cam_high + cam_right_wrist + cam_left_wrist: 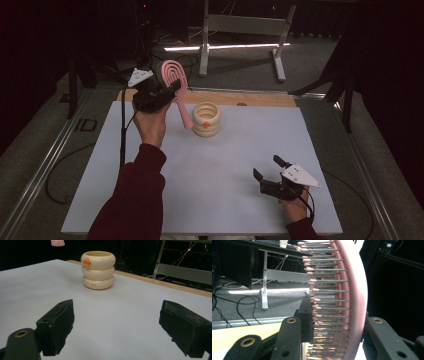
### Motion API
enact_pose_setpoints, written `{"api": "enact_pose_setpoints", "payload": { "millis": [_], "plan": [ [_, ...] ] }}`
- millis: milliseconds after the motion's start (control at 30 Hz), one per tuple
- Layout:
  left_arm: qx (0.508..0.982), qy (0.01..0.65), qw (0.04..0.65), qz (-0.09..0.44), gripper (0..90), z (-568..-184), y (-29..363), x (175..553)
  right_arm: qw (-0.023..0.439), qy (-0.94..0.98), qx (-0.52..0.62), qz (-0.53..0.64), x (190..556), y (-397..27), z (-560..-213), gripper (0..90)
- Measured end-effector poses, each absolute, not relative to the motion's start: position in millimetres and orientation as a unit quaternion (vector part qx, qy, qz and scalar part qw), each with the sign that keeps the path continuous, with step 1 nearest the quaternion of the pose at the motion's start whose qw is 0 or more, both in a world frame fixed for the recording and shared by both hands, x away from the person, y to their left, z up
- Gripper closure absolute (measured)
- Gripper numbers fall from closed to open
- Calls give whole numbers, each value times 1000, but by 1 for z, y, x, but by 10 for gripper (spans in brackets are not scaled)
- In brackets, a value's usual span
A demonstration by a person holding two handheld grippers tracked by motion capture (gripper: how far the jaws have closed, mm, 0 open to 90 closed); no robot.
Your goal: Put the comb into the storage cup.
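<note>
In the high view, the person's left forearm, in a dark red sleeve, runs from the bottom edge up toward the upper left of the frame, the hand raised above the far left part of the white worktop (210, 170). The left gripper (172, 89) points to the right in the picture and is clamped on the head of a pink oval plastic hairbrush (176, 80). The brush head sits up and tilted, and its handle hangs down to the right, its tip just beside the cream pot. In the left gripper view the brush (352, 302) stands edge-on between the black jaws, one pad pressed into the rows of thin dark bristles with pink tips, the other against the smooth pink back.

The right hand rests low at the lower right of the high view, near the worktop's front edge. The right gripper (266, 168) points up and left in the picture, its jaws spread wide with nothing between them. In the right gripper view the two black pads (59, 322) stand well apart over bare white worktop (120, 315).

A cream, ribbed, three-ring pot with a small orange mark on its side (206, 119) stands upright in the upper middle of the worktop, well apart from the right gripper. In the right gripper view the pot (98, 270) is at upper centre; what it holds cannot be told.
</note>
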State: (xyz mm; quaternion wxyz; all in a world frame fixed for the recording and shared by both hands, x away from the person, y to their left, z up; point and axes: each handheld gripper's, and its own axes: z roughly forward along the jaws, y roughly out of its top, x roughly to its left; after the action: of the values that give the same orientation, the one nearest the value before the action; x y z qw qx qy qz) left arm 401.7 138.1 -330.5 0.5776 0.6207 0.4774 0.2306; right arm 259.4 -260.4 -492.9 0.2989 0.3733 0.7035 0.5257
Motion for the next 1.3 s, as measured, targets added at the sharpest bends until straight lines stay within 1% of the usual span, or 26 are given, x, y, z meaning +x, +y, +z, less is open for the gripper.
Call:
{"api": "enact_pose_setpoints", "payload": {
  "millis": [567,1300],
  "plan": [
    [636,466,570,230,643,-333,126,414,297,706,375,523,261,-260,-494,133],
    [641,462,569,229,643,-331,107,429,300,704,377,522,261,-263,-493,136]
  ]
}}
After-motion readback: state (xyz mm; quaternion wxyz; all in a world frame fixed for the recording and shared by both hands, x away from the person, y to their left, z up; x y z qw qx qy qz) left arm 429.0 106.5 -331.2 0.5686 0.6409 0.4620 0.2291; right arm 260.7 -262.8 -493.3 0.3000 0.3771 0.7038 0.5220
